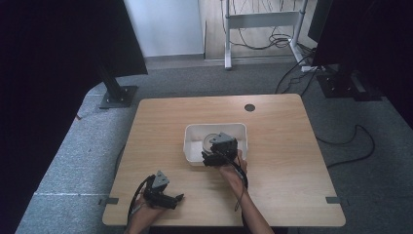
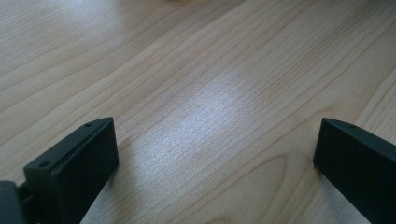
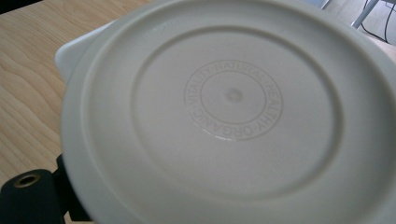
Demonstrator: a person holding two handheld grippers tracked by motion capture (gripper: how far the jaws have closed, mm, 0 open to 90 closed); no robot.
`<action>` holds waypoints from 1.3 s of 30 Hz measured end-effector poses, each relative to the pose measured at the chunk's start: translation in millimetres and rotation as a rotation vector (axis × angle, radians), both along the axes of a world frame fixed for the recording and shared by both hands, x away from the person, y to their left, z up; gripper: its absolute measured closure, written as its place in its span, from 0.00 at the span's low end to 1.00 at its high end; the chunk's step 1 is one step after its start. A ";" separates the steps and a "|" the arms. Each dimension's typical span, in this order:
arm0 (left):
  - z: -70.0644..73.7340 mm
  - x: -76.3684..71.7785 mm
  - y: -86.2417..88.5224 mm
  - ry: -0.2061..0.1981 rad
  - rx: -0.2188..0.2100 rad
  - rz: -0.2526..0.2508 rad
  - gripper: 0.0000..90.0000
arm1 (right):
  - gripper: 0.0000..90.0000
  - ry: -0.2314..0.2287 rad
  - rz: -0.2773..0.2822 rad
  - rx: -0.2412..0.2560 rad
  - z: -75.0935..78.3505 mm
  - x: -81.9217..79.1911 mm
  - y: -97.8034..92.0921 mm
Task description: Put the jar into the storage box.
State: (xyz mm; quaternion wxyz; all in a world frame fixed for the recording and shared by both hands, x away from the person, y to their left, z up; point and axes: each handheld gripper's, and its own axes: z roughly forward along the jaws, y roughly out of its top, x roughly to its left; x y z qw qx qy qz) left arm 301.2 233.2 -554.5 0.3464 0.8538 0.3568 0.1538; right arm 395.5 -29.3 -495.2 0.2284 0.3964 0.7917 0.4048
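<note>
A round cream plate (image 3: pixel 233 116), its base embossed with a ring of words, fills the right gripper view; it shows as a pale disc (image 1: pixel 211 141) inside the white bin (image 1: pixel 214 126). My right gripper (image 1: pixel 214 148) reaches into the bin from the near side and looks shut on the plate's rim, with one black finger (image 3: pixel 28 196) showing beside the edge. My left gripper (image 1: pixel 178 198) lies low at the table's front left, open, jaws wide apart over bare wood (image 2: pixel 215 158).
The light wooden table (image 1: pixel 282 146) has a round cable hole (image 1: pixel 250 107) at the back. A bin corner (image 3: pixel 70 51) peeks out behind the plate. Dark stands, a white desk frame (image 1: pixel 263 19) and cables stand on the grey carpet beyond.
</note>
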 end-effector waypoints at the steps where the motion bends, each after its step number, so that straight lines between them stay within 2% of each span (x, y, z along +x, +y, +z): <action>1: 0.0 0.0 0.0 0.000 0.000 0.000 0.00 | 0.10 -0.002 0.001 -0.001 -0.7 1.2 1.8; 19: -0.1 0.0 0.0 0.000 0.000 0.000 0.00 | 0.10 0.037 -0.005 -0.032 -24.3 17.1 29.4; 28: 0.0 -0.1 0.0 0.001 -0.001 0.000 0.00 | 0.10 0.076 -0.022 -0.057 -33.9 23.4 36.2; 36: 0.0 -0.1 0.0 0.001 0.000 0.000 0.00 | 0.10 0.114 -0.032 -0.025 -34.4 25.7 33.9; 39: 0.0 -0.1 0.0 0.001 0.000 0.000 0.00 | 0.10 0.117 -0.026 -0.033 -33.8 26.0 33.9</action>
